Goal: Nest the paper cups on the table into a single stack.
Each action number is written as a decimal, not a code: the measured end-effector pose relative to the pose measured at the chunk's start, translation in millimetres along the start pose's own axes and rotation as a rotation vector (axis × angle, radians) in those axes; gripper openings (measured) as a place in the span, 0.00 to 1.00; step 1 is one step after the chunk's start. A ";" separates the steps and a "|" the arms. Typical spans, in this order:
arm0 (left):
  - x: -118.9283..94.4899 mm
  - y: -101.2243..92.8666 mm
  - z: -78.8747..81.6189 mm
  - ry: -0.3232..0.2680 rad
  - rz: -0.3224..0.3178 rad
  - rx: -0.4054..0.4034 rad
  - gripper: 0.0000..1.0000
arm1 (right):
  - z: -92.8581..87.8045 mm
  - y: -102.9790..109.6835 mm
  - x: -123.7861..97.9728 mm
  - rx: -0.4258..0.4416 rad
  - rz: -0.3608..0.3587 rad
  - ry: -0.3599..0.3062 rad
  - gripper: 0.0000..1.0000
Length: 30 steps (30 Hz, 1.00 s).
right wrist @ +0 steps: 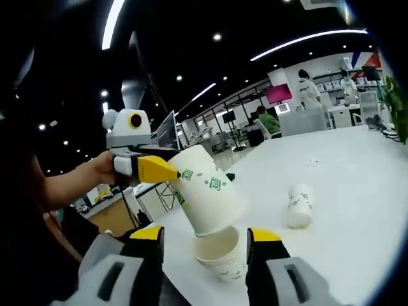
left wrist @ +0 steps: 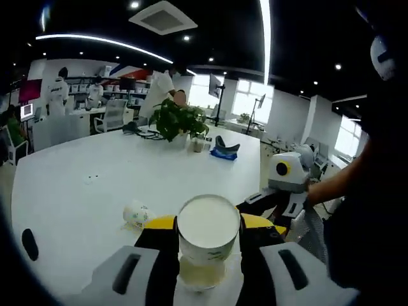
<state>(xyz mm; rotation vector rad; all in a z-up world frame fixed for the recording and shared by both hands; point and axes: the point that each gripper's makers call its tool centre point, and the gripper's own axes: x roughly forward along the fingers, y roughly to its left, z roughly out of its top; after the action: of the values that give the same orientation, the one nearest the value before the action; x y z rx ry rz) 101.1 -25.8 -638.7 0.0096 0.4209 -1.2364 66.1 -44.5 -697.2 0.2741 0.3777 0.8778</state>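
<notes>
Clearly, one paper cup is clamped by the left gripper near its rim, with its narrow base tipped down toward the mouth of the stack; the tilt seems meant to let that base find the opening. In the left gripper view the same held cup is seen mouth-on, pinched between the yellow-tipped jaws of the left gripper, so its open end faces the camera and its base points away. The stack is gripped between the jaws of the right gripper, mouth upward, apparently to steady it as a receiver. The base of the held cup appears to be just at or inside the stack's rim; how deep it sits cannot be told. A further loose cup is left lying on its side on the white table, well apart from the stack, and is also seen in the left gripper view. By judgement, that cup remains to be nested.
</notes>
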 end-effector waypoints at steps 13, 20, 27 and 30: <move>1.7 -13.2 -12.3 0.017 -0.055 0.007 0.35 | 8.5 -6.8 -12.4 0.167 0.033 -0.069 0.30; -5.1 -13.1 -28.5 0.033 -0.081 -0.009 0.35 | 22.2 -8.8 -20.0 0.278 0.073 -0.137 0.23; -8.4 -19.3 -43.8 0.076 -0.112 -0.002 0.34 | 24.3 -0.3 -21.5 0.304 0.107 -0.148 0.13; -8.2 -21.7 -47.0 0.082 -0.120 -0.006 0.34 | 24.9 2.1 -21.7 0.314 0.114 -0.152 0.11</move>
<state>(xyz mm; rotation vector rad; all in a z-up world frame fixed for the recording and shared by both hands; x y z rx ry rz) 64.7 -14.8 -674.8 0.0303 0.5024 -1.3566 62.8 -62.3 -669.6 0.6536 0.3598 0.9020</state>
